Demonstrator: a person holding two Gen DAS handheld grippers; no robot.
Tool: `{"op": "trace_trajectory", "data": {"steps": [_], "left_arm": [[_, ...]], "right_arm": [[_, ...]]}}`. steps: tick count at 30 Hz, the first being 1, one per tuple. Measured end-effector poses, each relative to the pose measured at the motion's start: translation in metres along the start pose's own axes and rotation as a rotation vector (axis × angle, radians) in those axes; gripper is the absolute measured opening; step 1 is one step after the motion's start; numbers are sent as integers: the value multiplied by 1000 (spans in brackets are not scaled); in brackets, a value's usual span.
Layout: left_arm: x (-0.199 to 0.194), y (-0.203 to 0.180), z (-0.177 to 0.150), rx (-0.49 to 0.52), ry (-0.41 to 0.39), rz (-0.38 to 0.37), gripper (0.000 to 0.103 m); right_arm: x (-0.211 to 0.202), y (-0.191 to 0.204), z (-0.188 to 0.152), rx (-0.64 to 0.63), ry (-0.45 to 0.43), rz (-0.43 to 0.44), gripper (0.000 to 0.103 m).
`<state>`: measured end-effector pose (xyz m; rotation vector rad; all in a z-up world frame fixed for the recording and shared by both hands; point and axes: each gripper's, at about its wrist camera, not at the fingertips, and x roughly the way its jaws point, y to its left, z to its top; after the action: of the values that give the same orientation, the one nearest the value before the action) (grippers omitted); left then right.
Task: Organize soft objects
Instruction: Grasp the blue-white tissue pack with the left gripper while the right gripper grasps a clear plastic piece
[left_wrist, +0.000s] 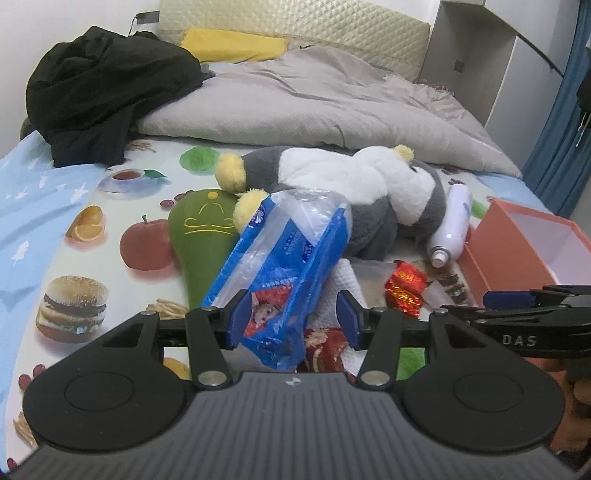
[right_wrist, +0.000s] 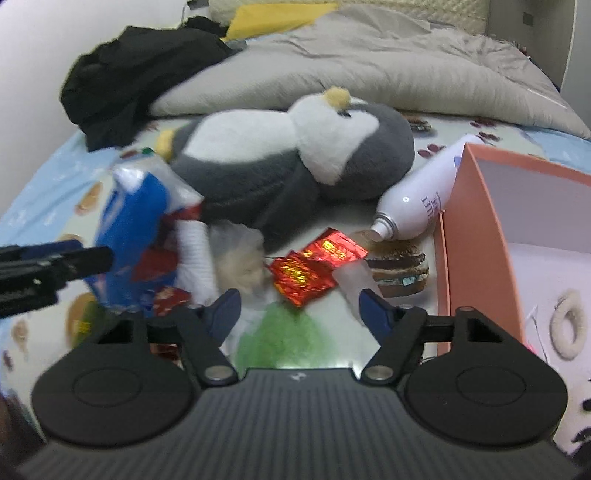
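A grey and white penguin plush (left_wrist: 354, 188) (right_wrist: 291, 162) lies on the printed bed sheet. A green pear-shaped plush (left_wrist: 201, 236) lies to its left. A blue and clear plastic bag (left_wrist: 284, 258) (right_wrist: 136, 225) stands between the fingers of my left gripper (left_wrist: 293, 317), whose jaws stand open around it. My right gripper (right_wrist: 299, 310) is open and empty above red foil wrappers (right_wrist: 314, 269) (left_wrist: 404, 286). The left gripper's tip shows in the right wrist view (right_wrist: 70, 258).
An open orange box (left_wrist: 524, 243) (right_wrist: 517, 229) stands at the right. A white spray can (left_wrist: 452, 225) (right_wrist: 417, 199) lies next to it. White paper tissue (left_wrist: 343, 291) lies under the bag. A grey duvet (left_wrist: 314, 99) and black clothes (left_wrist: 99, 88) lie further back.
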<state>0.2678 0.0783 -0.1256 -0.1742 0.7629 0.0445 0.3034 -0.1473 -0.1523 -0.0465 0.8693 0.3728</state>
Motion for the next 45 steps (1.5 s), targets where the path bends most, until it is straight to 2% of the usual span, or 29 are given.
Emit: {"op": "trace_trajectory", "data": {"steps": [6,10,11,13,16,19,23,29,35,45], "left_arm": [[17,0,-2,12,-5,-1,55],[25,-2,-5,24,8,-11,40],[26,-2,-6,24,8,-13,36],[27,-2,-7,21,4,-13,20],[25,0,-7,9,-15,-12,8],[19,3,-3,-6,-43,-13,6],[6,3,4,-14,-66,-12,5],[-21,4,9,-44,-94,-20,5],[-47,1,-2,-73,-100,-40,4],[-72,-3,-40,-124,-25,-95,4]], "right_arm": [[30,0,0,-50,-1,-111,62],[45,-3,0,-68,16,-155,59],[48,-5,0,-63,23,-157,55],[53,-8,-1,-53,39,-155,47],[58,-12,-3,-45,56,-155,36],[56,-14,-3,-47,50,-170,17],[49,-16,-2,-30,43,-158,12],[30,-9,-4,-32,19,-145,10],[4,0,-11,-28,-9,-132,10],[-32,4,-41,18,-7,-79,10]]}}
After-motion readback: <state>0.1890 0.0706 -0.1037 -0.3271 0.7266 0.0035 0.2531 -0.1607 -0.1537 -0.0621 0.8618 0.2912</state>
